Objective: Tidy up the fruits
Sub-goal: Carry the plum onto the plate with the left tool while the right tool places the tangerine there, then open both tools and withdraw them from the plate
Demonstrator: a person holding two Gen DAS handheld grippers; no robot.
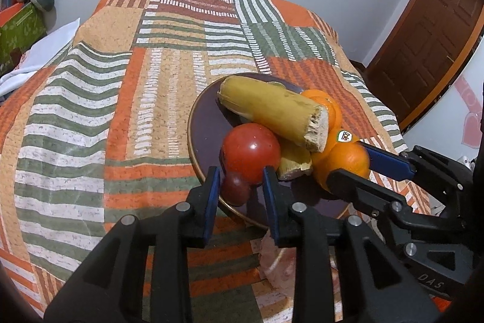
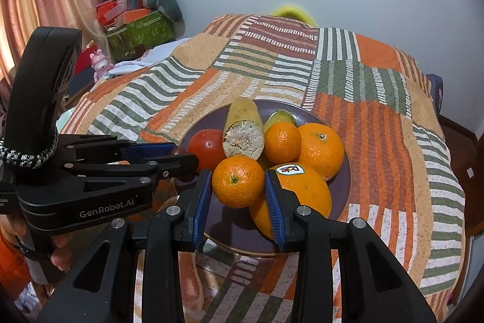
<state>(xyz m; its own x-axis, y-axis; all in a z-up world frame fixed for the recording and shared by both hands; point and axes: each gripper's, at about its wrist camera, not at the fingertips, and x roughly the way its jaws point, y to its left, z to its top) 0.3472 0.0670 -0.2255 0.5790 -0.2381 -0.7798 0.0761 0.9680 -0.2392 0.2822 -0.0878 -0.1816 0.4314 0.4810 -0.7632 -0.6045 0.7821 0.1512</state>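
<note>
A dark plate [image 1: 205, 123] [image 2: 340, 202] with a gold rim holds the fruit. My left gripper [image 1: 240, 174] [image 2: 186, 153] is open at the plate's near edge. A small dark red fruit [image 1: 234, 189] lies loose between its fingers, and a red tomato [image 1: 251, 153] [image 2: 208, 150] sits just past the tips. My right gripper [image 2: 237, 189] [image 1: 348, 161] is shut on a small orange [image 2: 237, 180], both blue pads pressing its sides. Beside it lie a big orange with a sticker [image 2: 305, 192], two more oranges [image 2: 320, 150], and a yellow stub with a rough cut end [image 1: 272, 108] [image 2: 243, 123].
A striped patchwork cloth [image 1: 121, 111] [image 2: 378, 126] covers the table and drops off at its edges. Boxes and soft clutter [image 2: 136, 26] stand at the far left by a curtain. A wooden door [image 1: 429, 44] is to the right. A person's hand [image 2: 60, 256] holds the left gripper.
</note>
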